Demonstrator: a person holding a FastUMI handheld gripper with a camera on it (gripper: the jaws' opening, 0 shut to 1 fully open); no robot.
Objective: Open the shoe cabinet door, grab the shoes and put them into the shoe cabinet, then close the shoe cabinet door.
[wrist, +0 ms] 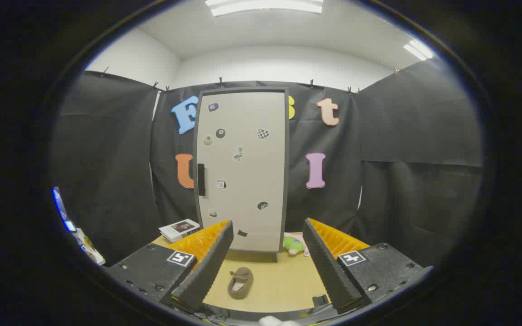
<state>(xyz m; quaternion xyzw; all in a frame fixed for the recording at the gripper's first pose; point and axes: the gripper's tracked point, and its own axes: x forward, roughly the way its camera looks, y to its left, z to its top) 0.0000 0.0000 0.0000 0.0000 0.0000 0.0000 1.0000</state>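
**Gripper spread wide before closed shoe cabinet, one shoe on table**

Nearest item: gripper (268,231), lower centre of frame, two ridged fingers (209,267) set wide apart, holding nothing. Each finger base carries a small square black-and-white marker tag (180,258); pattern only, no legible writing.

Item 2: table (283,280), light wood top, lower centre, seen between and beyond the fingers.

Item 3: shoe (240,282), brown, slipper-like, lying flat on the table between the fingers, nearer the left one, touching neither. No brand visible.

Item 4: small black object (320,300), on the table just beside the right finger's inner edge; kind cannot be told.

Item 5: soft toy (294,244), green and pink, on the table just right of the cabinet foot, partly hidden by the right finger.

Item 6: box (179,229), white with a dark printed panel, at the table's far left corner, just left of the cabinet; print too small to read.

Item 7: shoe cabinet (243,170), tall, centre of frame, standing at the far edge of the table. Pale door in a dark frame, shut. Dark handle (201,179) at mid-height on the door's left side. Door scattered with small stickers (263,133), among them a black ball and a chequered disc; none legible.

Item 8: ceiling light (264,6), top centre; second one at upper right.
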